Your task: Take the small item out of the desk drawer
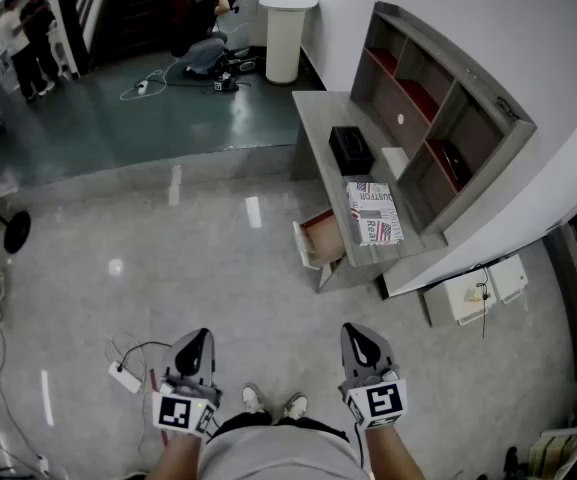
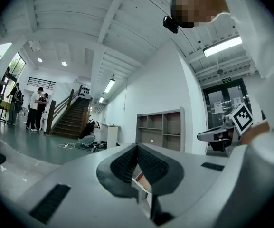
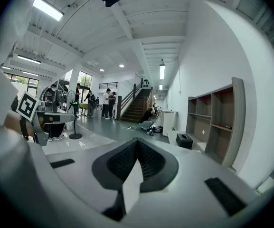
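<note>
Polished grey floor (image 1: 168, 268) fills most of the head view, and a long grey counter (image 1: 318, 128) is set against the white wall, with a grey open-fronted shelf unit with red backs (image 1: 438, 108) standing on it. On the counter a black rectangular tissue box (image 1: 350, 148) is seen, and nearer the front end lies a flat box printed with newspaper text and flags (image 1: 374, 212). At that front end a drawer with a reddish inside (image 1: 318, 240) is pulled open toward the floor; its inside is too small to be read, so the small item cannot be made out in it. The left hand-held gripper (image 1: 196, 343) and the right hand-held gripper (image 1: 360, 336) are held low in front of the person's waist, side by side, well apart from the counter and the drawer. In the left gripper view the jaws of the left hand-held gripper (image 2: 137, 146) are seen pressed together at the tips with nothing gripped, and the right hand-held gripper (image 3: 137, 141) is likewise fully closed and empty. A white power strip (image 1: 125, 376) lies on the floor near the left hand-held gripper.
</note>
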